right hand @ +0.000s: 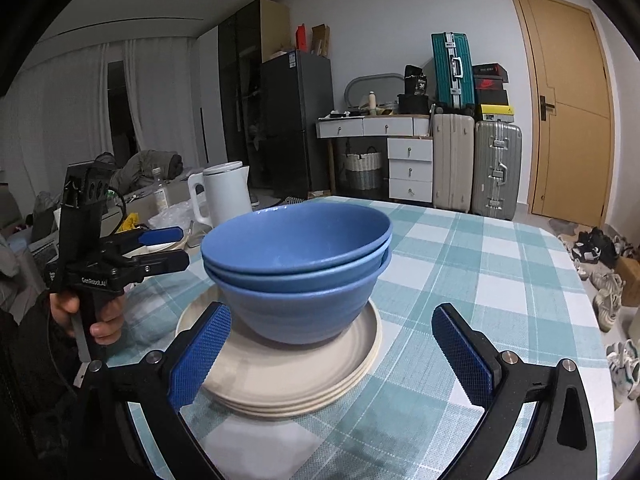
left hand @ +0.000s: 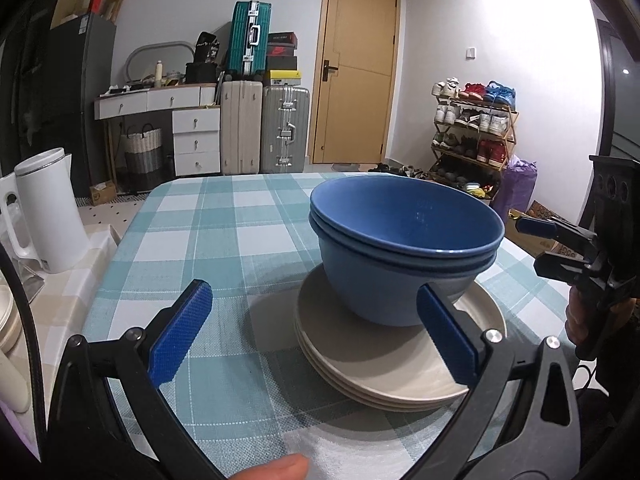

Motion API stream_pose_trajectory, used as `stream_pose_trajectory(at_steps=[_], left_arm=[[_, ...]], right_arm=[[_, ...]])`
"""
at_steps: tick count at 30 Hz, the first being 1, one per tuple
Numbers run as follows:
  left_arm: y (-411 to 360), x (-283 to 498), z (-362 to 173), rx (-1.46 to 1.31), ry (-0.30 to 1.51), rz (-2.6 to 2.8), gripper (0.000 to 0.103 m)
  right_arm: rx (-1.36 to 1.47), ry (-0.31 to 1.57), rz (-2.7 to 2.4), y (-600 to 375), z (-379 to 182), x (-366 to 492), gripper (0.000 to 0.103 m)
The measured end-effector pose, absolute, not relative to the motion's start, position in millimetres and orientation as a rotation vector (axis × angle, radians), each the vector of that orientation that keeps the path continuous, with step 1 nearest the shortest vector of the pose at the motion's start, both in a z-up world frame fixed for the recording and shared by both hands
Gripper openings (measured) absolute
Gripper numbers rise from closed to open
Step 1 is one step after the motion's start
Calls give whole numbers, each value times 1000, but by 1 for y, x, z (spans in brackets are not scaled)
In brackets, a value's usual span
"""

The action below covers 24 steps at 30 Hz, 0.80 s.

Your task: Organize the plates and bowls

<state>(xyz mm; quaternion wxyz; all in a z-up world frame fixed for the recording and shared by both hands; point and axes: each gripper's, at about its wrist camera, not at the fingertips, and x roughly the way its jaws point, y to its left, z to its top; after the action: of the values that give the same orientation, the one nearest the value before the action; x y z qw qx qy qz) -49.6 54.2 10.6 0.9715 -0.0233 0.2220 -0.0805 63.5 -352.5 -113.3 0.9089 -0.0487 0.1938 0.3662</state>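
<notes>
On the worktop (left hand: 192,216), covered by a teal-and-white checked cloth, stands one stack: three cream plates (left hand: 400,364) at the bottom and blue bowls (left hand: 400,236) nested on top of them. Two bowl rims show clearly in the left wrist view; the right wrist view shows what may be a third rim, so the count is two or three. The stack sits toward the near edge of the worktop, a little to the right of its middle as the left wrist camera sees it.

The left claw (left hand: 314,332) is spread wide with nothing between its blue pads; its right finger lies in front of the plates' rim, whether touching it cannot be told. The right claw (right hand: 332,356) is likewise spread wide and empty, its left finger just before the plates.

One white kettle (left hand: 48,208) stands on a side surface beyond the worktop's left edge.

A fingertip (left hand: 276,468) shows at the bottom of the left wrist view.
</notes>
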Motion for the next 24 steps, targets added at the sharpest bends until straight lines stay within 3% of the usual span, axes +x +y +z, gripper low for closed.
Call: stream_pose_trajectory(at_steps=[24], left_arm=[[53,-52,3,-26,403,-190,102]], right_arm=[[-118,321,793,-356,-126,45,102]])
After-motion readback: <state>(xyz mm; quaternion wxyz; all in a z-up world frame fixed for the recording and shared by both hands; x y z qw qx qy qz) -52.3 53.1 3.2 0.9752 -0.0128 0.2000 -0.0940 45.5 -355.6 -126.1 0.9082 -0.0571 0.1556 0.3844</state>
